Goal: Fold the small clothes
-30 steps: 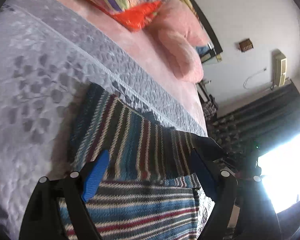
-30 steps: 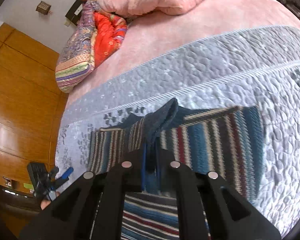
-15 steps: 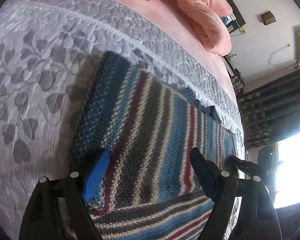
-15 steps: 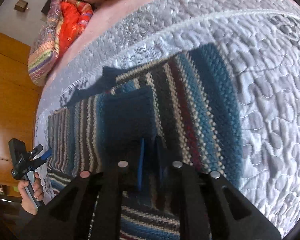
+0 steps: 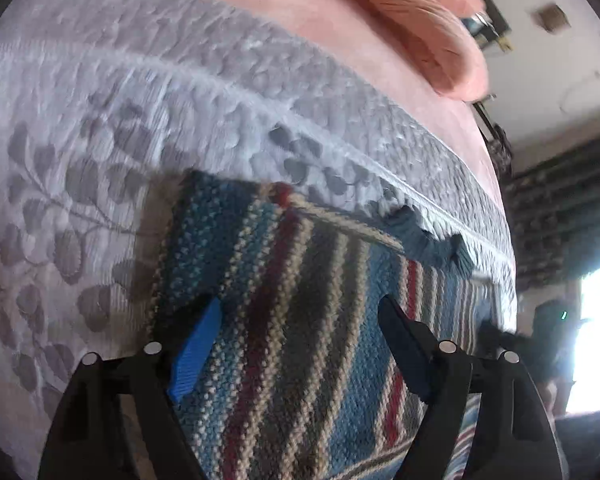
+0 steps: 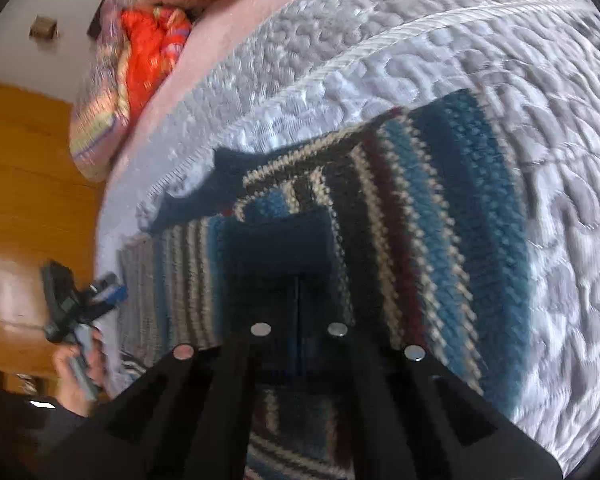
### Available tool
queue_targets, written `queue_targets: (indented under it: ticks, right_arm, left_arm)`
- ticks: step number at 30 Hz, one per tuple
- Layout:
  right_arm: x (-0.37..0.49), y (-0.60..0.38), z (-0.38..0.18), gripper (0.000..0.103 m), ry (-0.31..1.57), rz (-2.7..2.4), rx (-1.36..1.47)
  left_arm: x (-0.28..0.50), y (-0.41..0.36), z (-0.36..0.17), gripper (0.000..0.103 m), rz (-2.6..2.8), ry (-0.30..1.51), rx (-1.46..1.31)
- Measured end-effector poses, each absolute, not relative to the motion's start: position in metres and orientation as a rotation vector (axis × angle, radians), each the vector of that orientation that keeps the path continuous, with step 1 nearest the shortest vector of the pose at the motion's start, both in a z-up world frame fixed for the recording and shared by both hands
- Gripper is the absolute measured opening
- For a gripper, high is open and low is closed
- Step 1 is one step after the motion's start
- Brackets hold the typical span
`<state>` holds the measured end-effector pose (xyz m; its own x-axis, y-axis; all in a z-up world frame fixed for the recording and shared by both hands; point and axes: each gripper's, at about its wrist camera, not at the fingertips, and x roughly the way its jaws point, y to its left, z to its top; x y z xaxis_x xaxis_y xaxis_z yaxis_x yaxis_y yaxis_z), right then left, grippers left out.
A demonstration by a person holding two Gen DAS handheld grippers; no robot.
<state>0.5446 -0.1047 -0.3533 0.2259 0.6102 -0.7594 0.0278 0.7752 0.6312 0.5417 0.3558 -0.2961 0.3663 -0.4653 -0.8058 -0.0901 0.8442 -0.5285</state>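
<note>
- The striped blue, cream and maroon knitted sweater (image 5: 300, 320) lies on the grey quilted bed (image 5: 100, 120), its sleeve now folded across instead of lifted.
- Right gripper (image 6: 298, 300): fingers clenched on the dark-blue cuff (image 6: 280, 236), lowered onto the body.
- Left gripper (image 5: 300, 344): fingers spread wide, grasping nothing.

bed (image 5: 380, 68): pink cover | grey quilted spread (image 5: 100, 128) | striped knit sweater (image 5: 300, 340) flat on spread | pillows at head
</note>
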Motion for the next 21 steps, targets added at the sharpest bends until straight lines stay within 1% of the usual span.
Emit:
queue_targets:
  ticks: [1,4,6,8,9,10,11,12,14,15,17,18,19,20,21]
  right_arm:
    - [0.541,-0.11,-0.347,0.009,1.281,0.447,0.607]
    - [0.515,-0.123,-0.332,0.009,1.253,0.514,0.621]
    - [0.504,-0.125,-0.339,0.009,1.266,0.518,0.618]
    - [0.496,-0.12,-0.359,0.004,1.325,0.481,0.566]
    - [0.493,-0.116,-0.366,0.0,1.343,0.469,0.528]
    - [0.492,-0.115,-0.364,0.002,1.336,0.464,0.525]
    - [0.489,-0.117,-0.359,0.008,1.327,0.469,0.548]
    - [0.485,-0.121,-0.35,0.011,1.304,0.48,0.579]
    - [0.47,-0.136,-0.33,0.011,1.237,0.488,0.606]
    - [0.467,-0.143,-0.328,0.011,1.223,0.472,0.609]
    - [0.463,-0.159,-0.339,0.011,1.233,0.386,0.612]
    - [0.464,-0.162,-0.353,0.003,1.274,0.349,0.594]
    - [0.465,-0.159,-0.361,0.0,1.29,0.355,0.587]
    - [0.466,-0.159,-0.361,0.0,1.292,0.354,0.578]
    - [0.466,-0.16,-0.352,0.005,1.285,0.359,0.595]
  left_arm:
    - [0.535,0.354,-0.289,0.08,-0.312,1.165,-0.564]
    - [0.505,0.345,-0.275,0.081,-0.454,1.142,-0.572]
    - [0.49,0.337,-0.284,0.081,-0.473,1.18,-0.538]
    - [0.483,0.332,-0.302,0.081,-0.434,1.23,-0.492]
    - [0.48,0.329,-0.311,0.081,-0.419,1.224,-0.46]
    - [0.478,0.326,-0.311,0.081,-0.415,1.209,-0.433]
    - [0.476,0.323,-0.308,0.081,-0.406,1.207,-0.419]
    - [0.474,0.32,-0.299,0.081,-0.414,1.197,-0.436]
    - [0.464,0.319,-0.286,0.081,-0.487,1.153,-0.481]
    - [0.462,0.316,-0.284,0.084,-0.483,1.148,-0.449]
    - [0.461,0.31,-0.298,0.084,-0.435,1.206,-0.392]
    - [0.461,0.309,-0.308,0.084,-0.426,1.228,-0.385]
    - [0.458,0.309,-0.308,0.084,-0.426,1.204,-0.382]
    - [0.459,0.309,-0.307,0.084,-0.421,1.206,-0.385]
    - [0.455,0.311,-0.3,0.084,-0.405,1.214,-0.405]
